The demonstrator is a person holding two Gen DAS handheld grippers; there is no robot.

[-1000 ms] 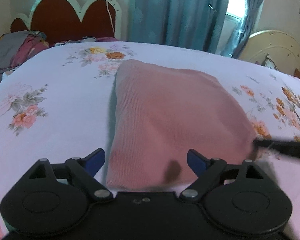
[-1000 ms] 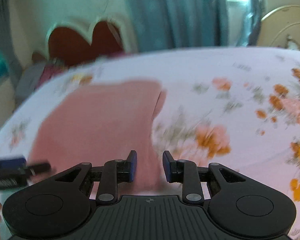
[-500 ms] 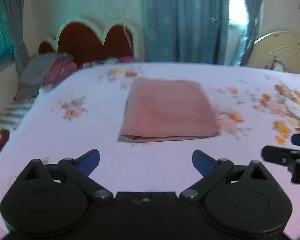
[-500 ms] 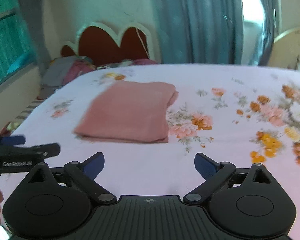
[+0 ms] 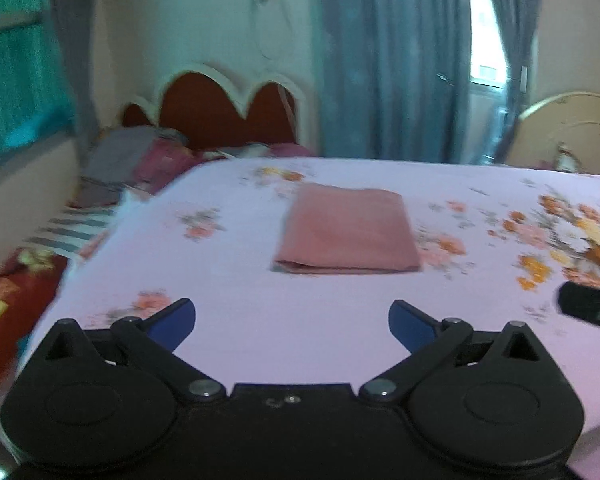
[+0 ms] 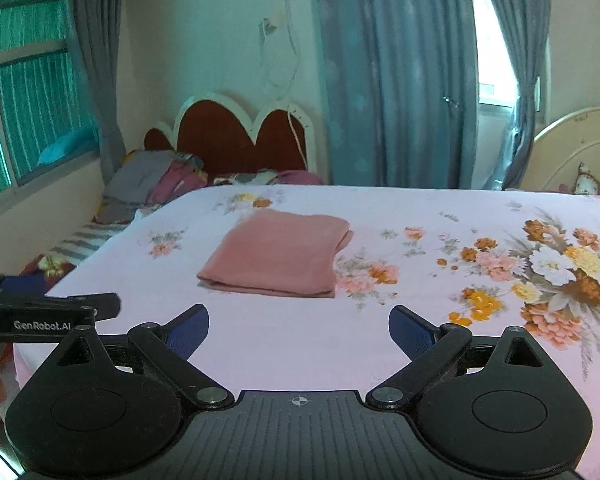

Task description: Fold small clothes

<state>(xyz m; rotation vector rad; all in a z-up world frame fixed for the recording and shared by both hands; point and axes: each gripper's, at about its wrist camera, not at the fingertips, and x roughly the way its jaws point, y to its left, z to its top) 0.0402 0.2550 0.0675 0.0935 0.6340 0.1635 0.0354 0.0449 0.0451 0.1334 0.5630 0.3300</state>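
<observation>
Pink ribbed cloth (image 5: 346,232), soft and folded into a flat, neat rectangle, lies on the flowered sheet (image 5: 260,332) well ahead of both grippers. From the right gripper (image 6: 299,332) it sits ahead and slightly left; from the left gripper (image 5: 292,326), ahead and slightly right. Neither is clearly nearer. Both sets of fingers are spread wide and empty.

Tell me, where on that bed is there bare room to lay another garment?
The sheet lies bare in a wide strip between the folded pink cloth and the near edge, and across the flowered stretch to the cloth's right. The crowded part is the far left, beside the headboard, where a heap of clothes sits.
</observation>
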